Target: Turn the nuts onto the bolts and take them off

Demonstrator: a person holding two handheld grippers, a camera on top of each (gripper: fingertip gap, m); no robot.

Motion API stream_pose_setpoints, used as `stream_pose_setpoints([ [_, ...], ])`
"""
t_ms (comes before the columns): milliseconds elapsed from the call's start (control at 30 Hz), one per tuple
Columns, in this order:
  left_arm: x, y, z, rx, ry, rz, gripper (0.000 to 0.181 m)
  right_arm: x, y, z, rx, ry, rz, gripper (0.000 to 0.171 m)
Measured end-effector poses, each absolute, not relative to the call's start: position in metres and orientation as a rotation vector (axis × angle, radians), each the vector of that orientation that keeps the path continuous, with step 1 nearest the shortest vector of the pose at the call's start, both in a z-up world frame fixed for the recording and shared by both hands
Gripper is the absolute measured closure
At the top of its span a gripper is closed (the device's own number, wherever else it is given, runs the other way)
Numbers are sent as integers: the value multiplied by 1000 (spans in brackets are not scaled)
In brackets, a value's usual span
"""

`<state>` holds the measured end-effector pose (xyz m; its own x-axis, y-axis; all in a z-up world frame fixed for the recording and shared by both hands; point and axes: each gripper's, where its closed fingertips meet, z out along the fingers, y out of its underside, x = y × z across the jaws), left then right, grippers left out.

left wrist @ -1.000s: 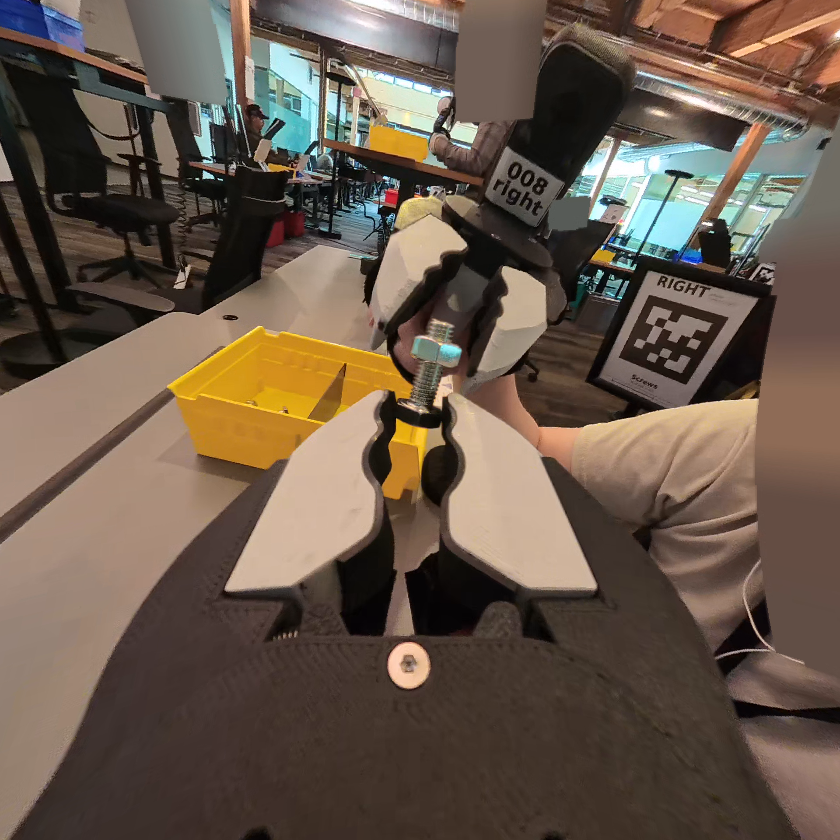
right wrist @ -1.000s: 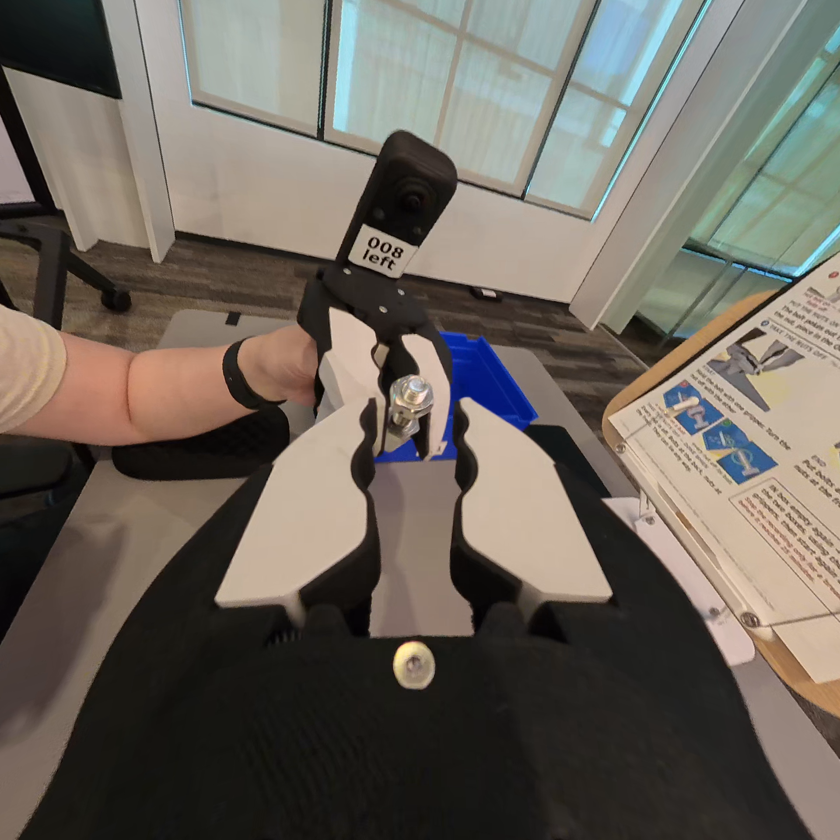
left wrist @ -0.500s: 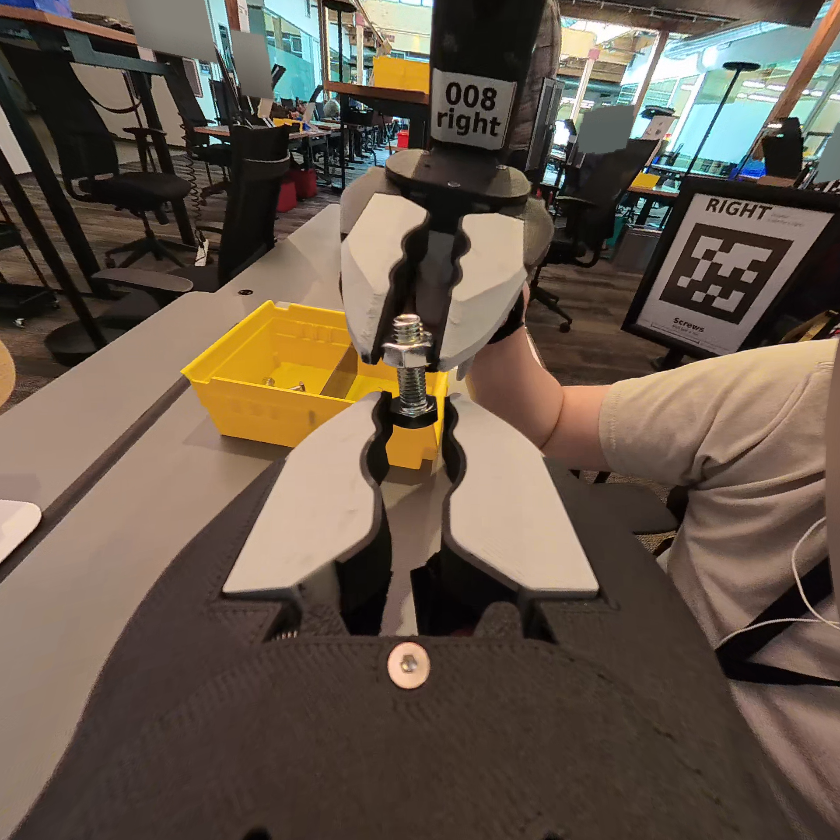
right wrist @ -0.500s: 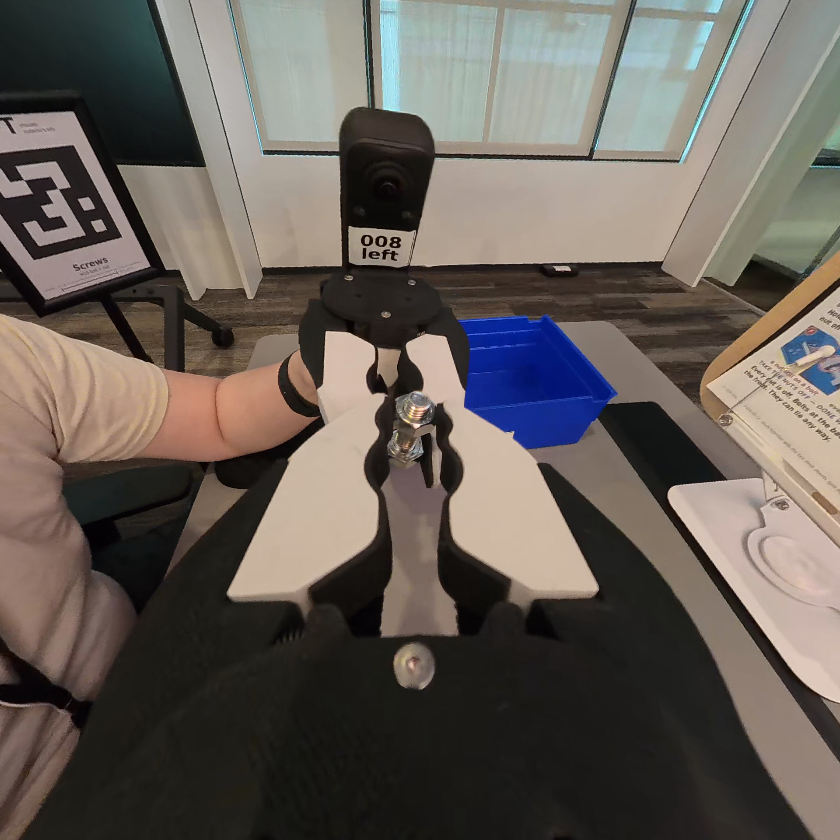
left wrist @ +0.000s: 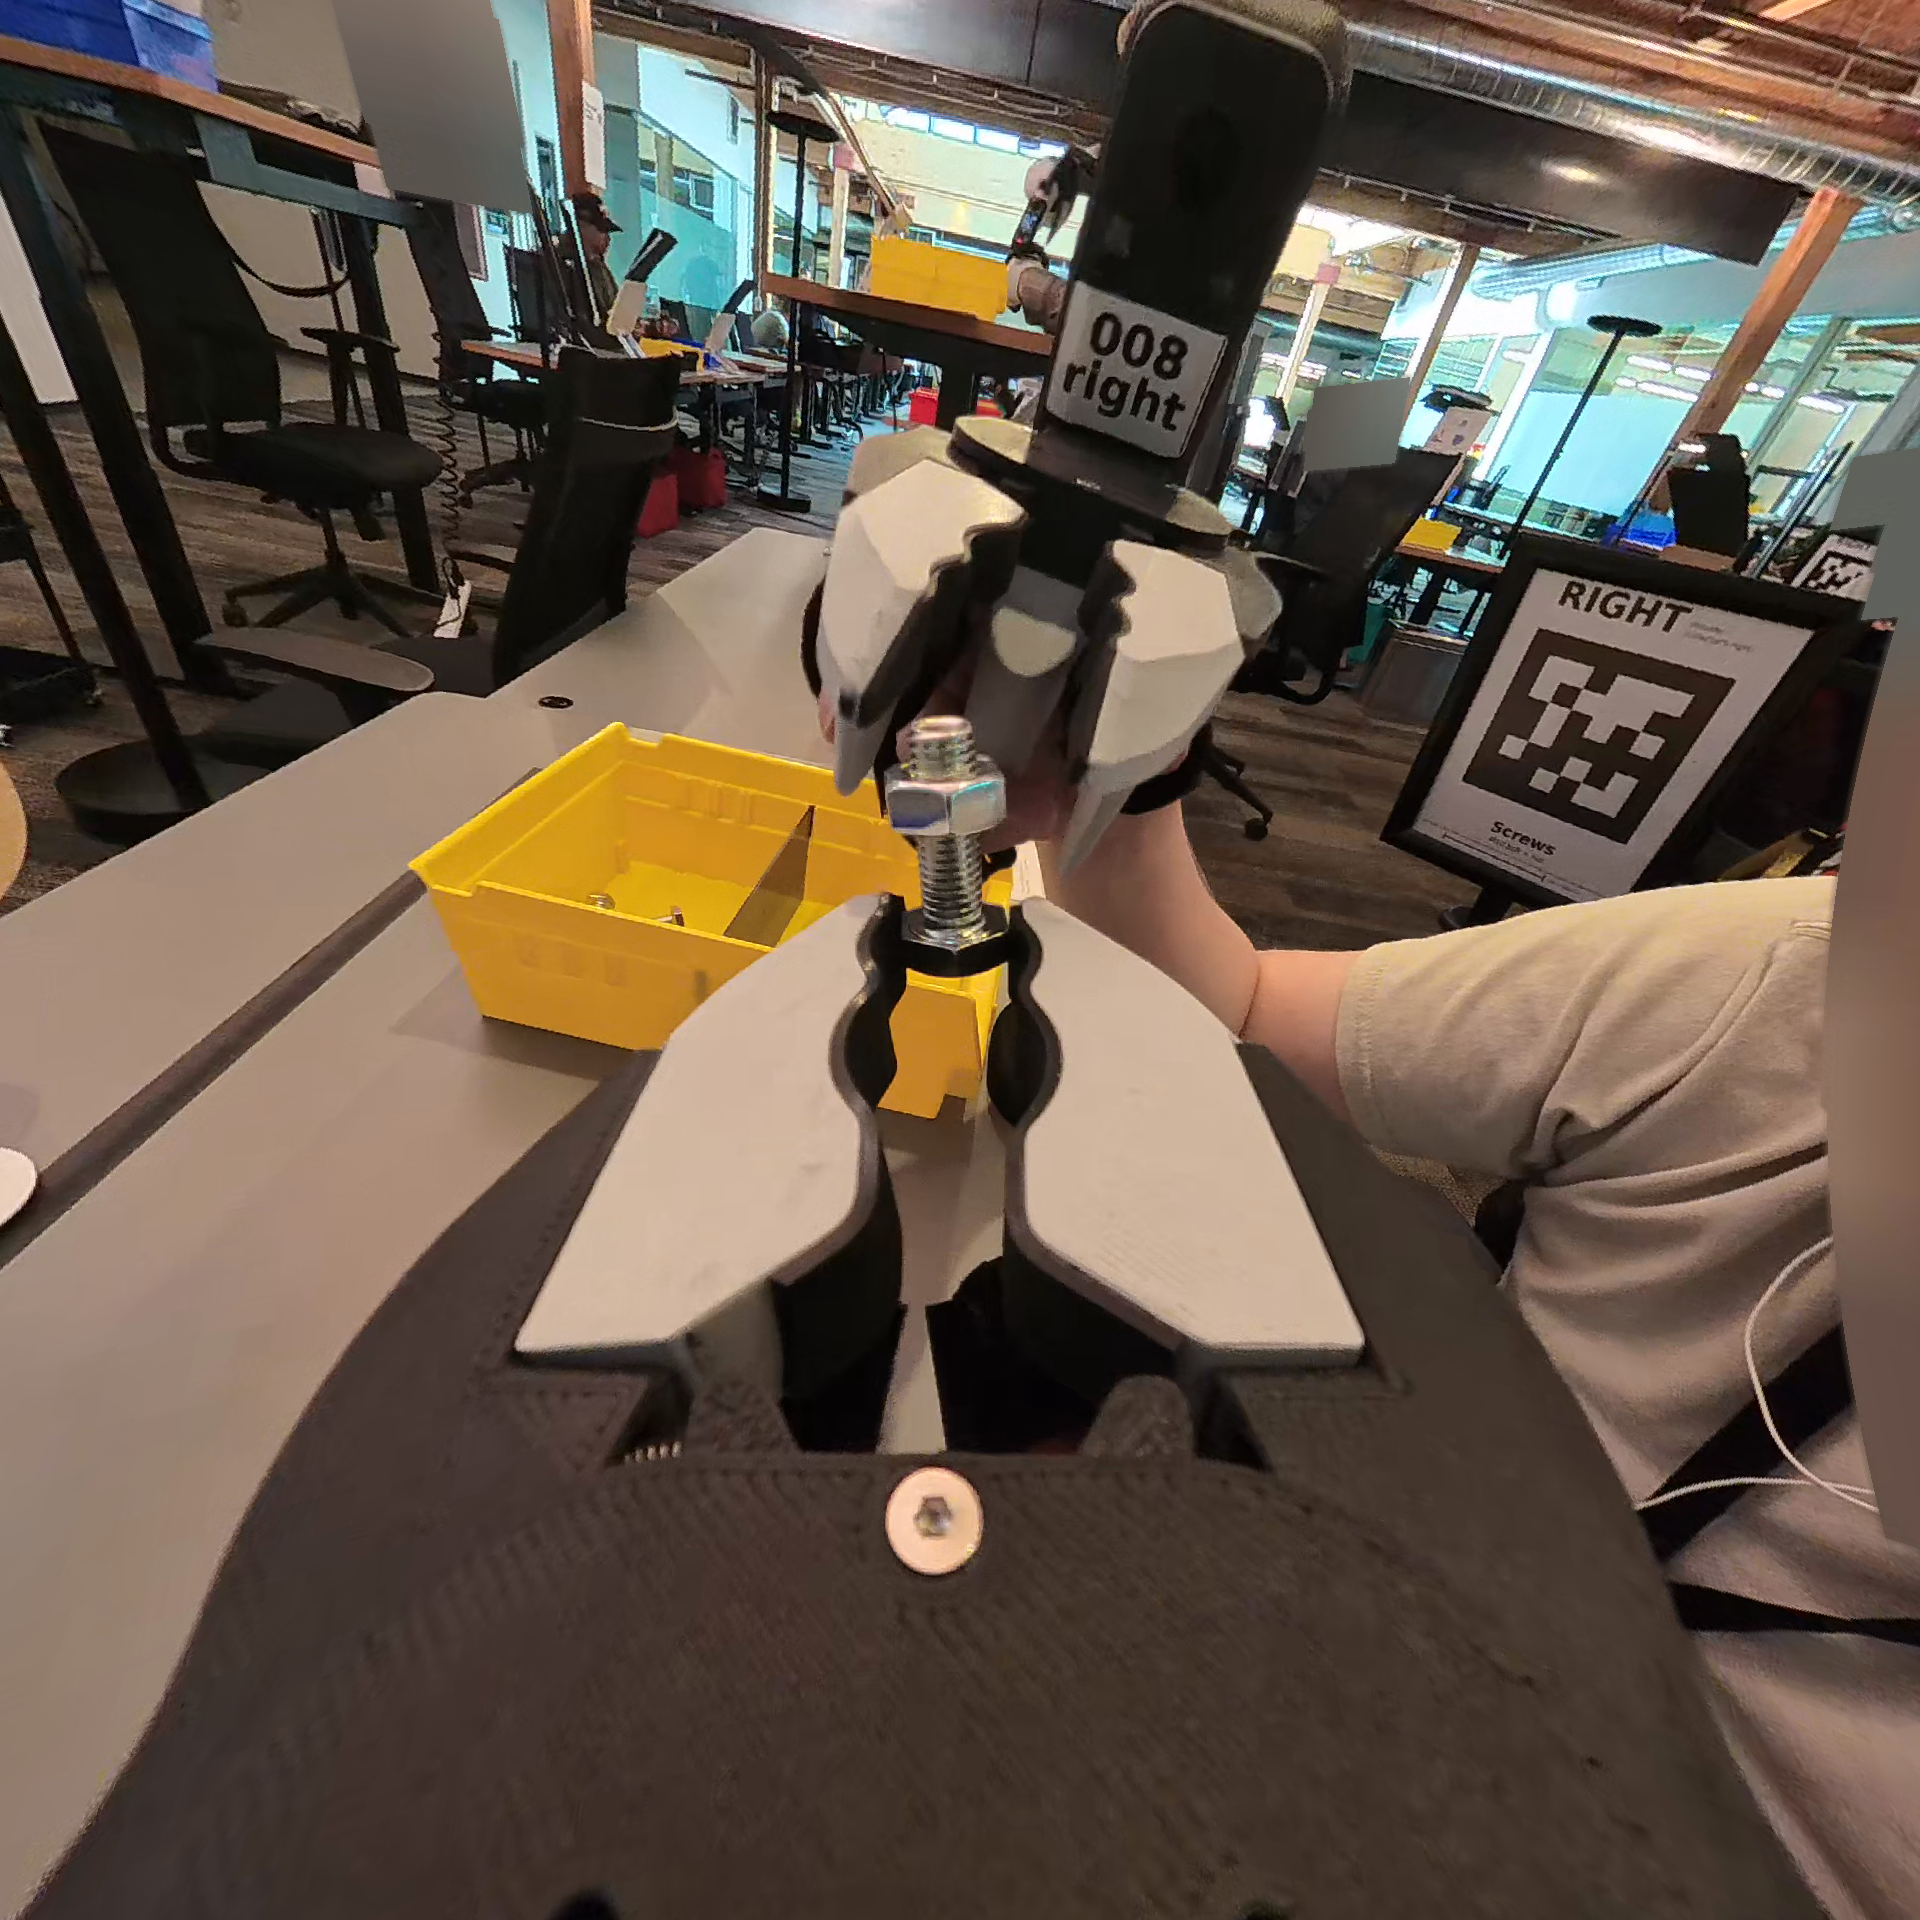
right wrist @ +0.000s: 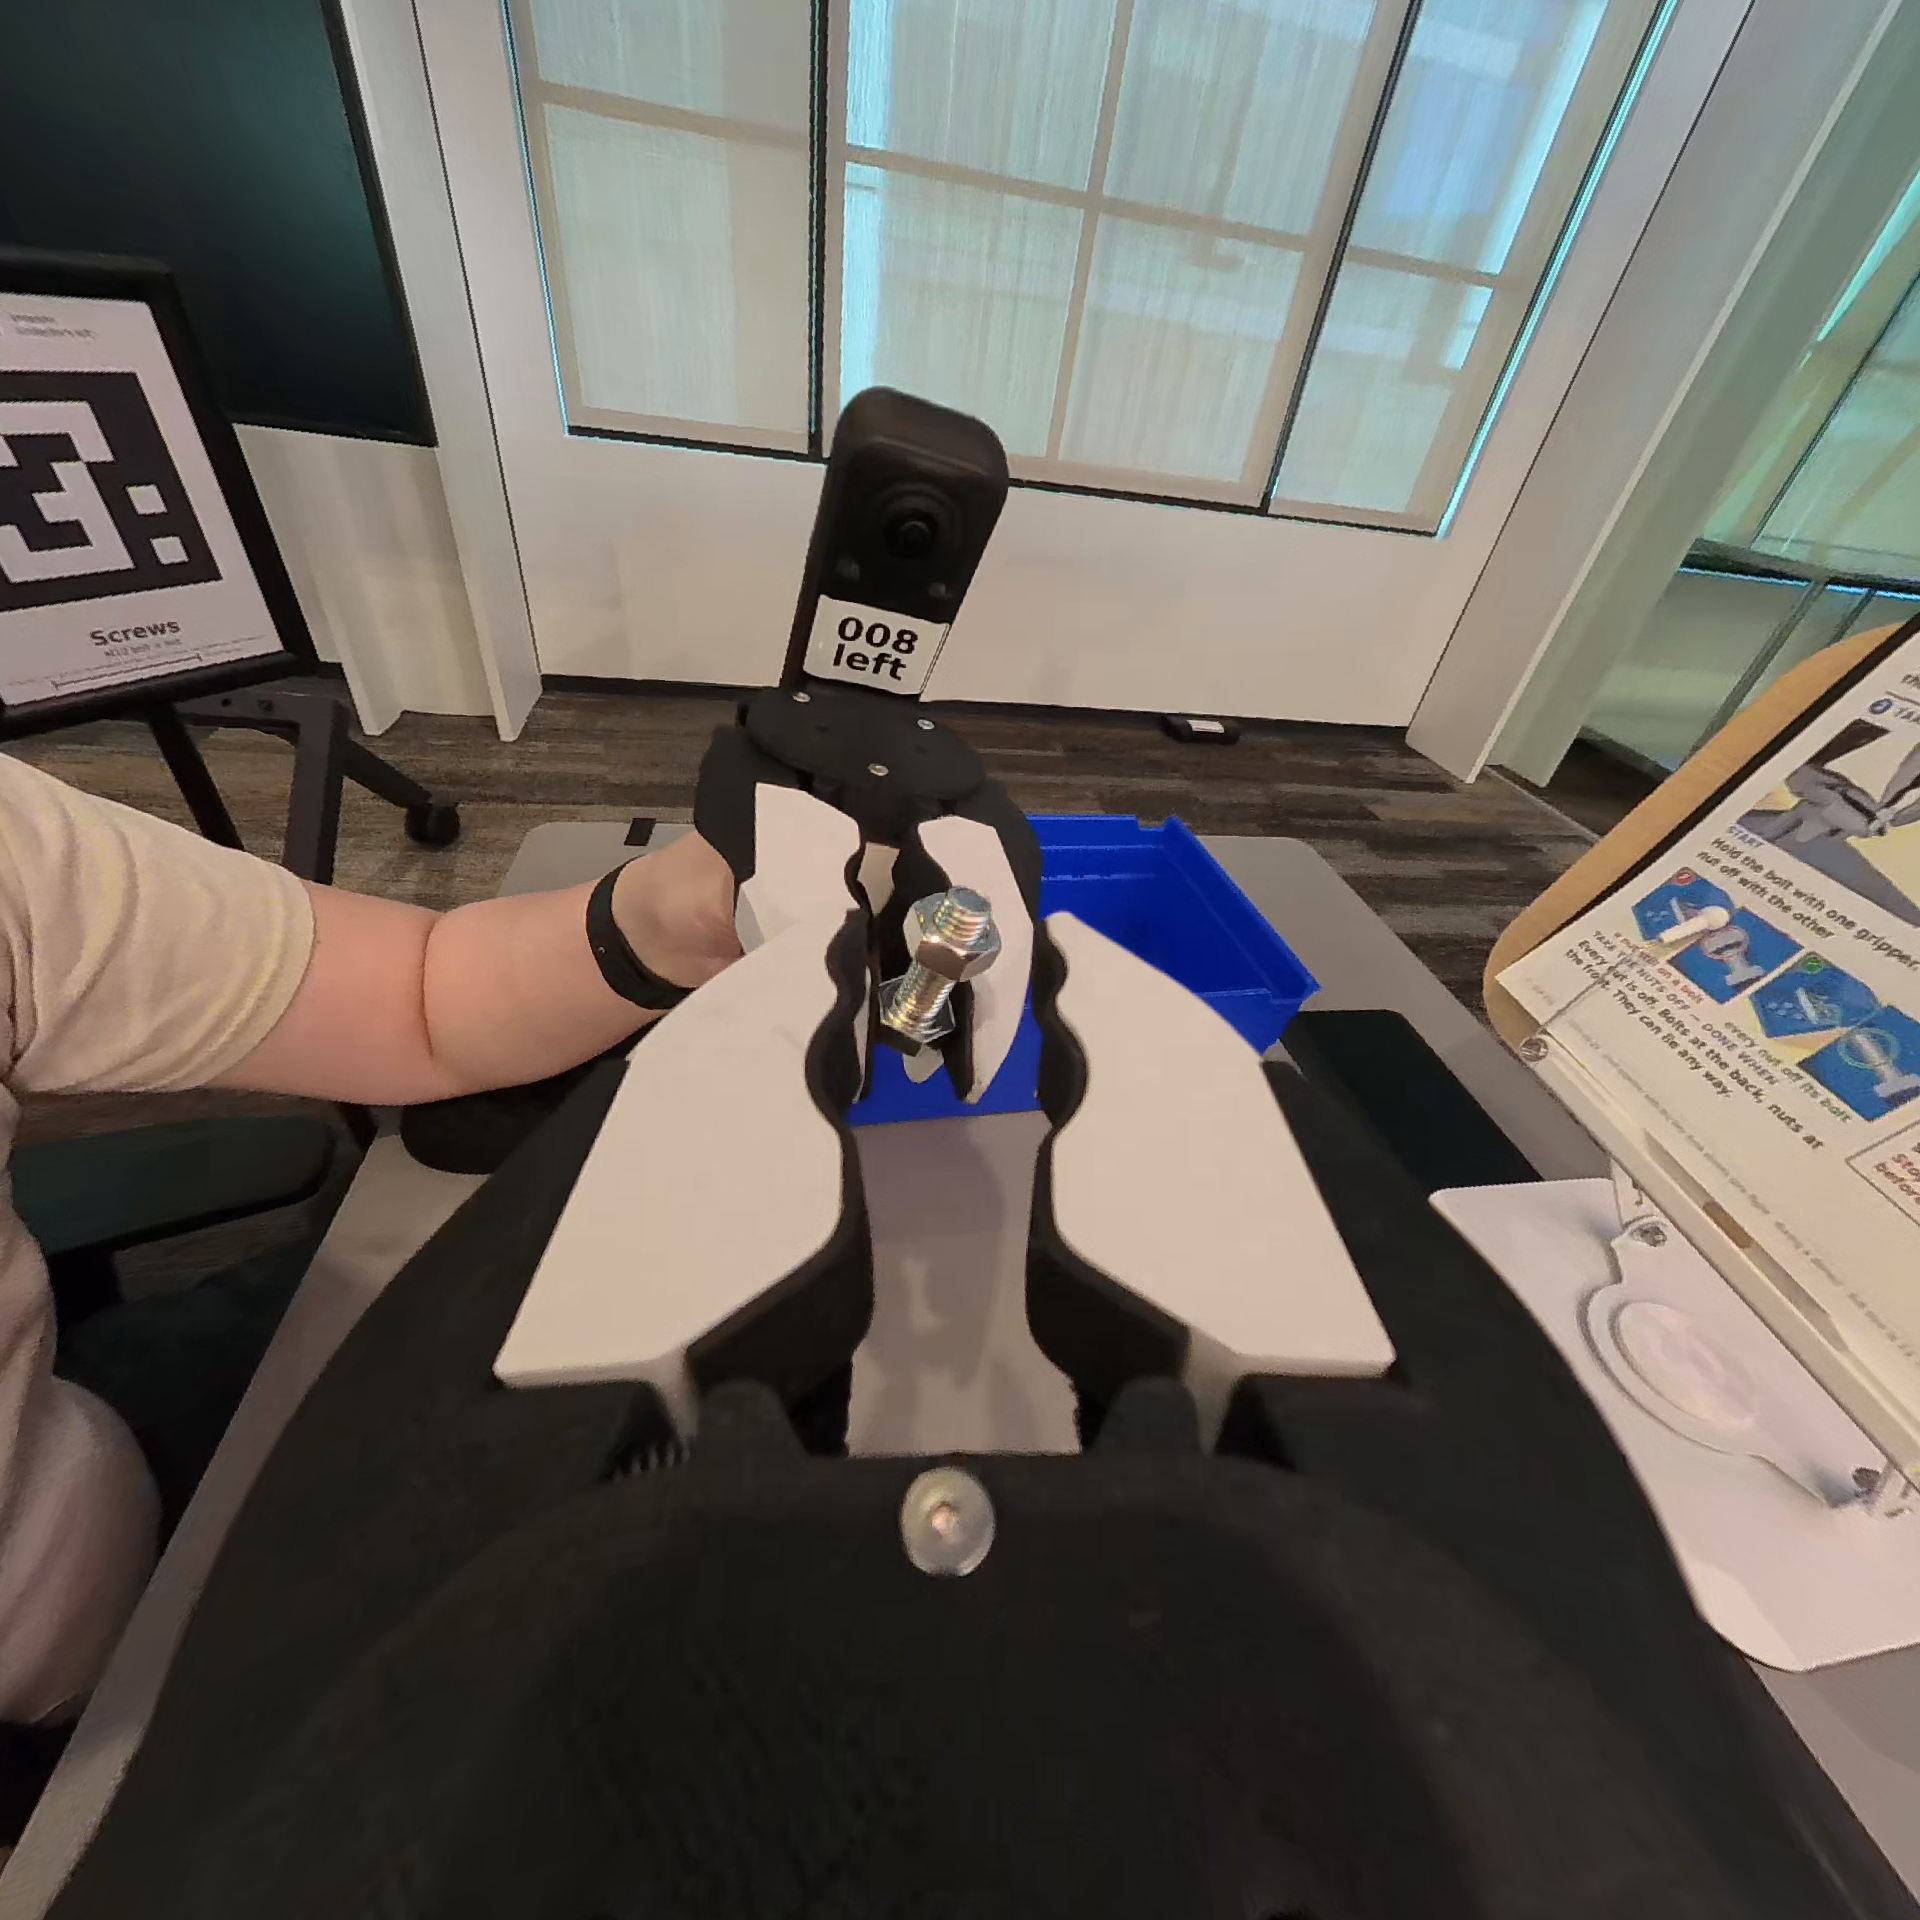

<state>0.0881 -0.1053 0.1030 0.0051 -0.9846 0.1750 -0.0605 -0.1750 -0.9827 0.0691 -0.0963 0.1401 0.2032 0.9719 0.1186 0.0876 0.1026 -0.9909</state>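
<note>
Looking at a shiny zinc-plated bolt (left wrist: 948, 883) with coarse threads, upright in the left wrist view and tilted a bit in the right one. Clamped by its hex head in the very tips of the left tool (left wrist: 943, 940), between matte grey fingers (left wrist: 748, 1143) with wavy black inner edges on a black, finely ribbed body. Wearing a bright hex nut (left wrist: 943, 795) high on the shank, with just a few threads poking out past it. Straddled there by the right tool (left wrist: 966, 821), spread wide, faceted pale grey fingers (left wrist: 894, 603) on either side of the nut with gaps showing, so not pinching anything as far as visible. Same story from the right wrist view: right tool (right wrist: 940, 966) gaping, bolt (right wrist: 920, 997) and nut (right wrist: 951, 940) sitting just beyond the gap, left tool (right wrist: 920, 1081) squeezing the head from the far side. All held up off the smooth grey bench (left wrist: 208, 1039), with a glossy yellow bin (left wrist: 582, 940) just behind in one view and a blue bin (right wrist: 1164, 914) behind in the other.
</note>
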Motion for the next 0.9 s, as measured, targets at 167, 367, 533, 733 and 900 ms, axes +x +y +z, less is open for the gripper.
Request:
stream_pose_setpoints([
  [167,88,-113,108,-1350,1179,-1344,163,68,-94,137,-1271,-1166,992,140],
  [367,85,-117,113,-1325,1193,-1347,163,74,-98,145,-1232,-1146,1150,142],
  [533,87,-123,114,-1314,1208,-1385,163,65,-109,145,-1223,-1166,1222,142],
  [733,85,-124,117,-1309,1206,-1389,163,76,-96,149,-1251,-1094,1288,143],
  [900,89,-125,113,-1321,1222,-1371,163,61,-109,144,-1229,-1164,1242,141],
])
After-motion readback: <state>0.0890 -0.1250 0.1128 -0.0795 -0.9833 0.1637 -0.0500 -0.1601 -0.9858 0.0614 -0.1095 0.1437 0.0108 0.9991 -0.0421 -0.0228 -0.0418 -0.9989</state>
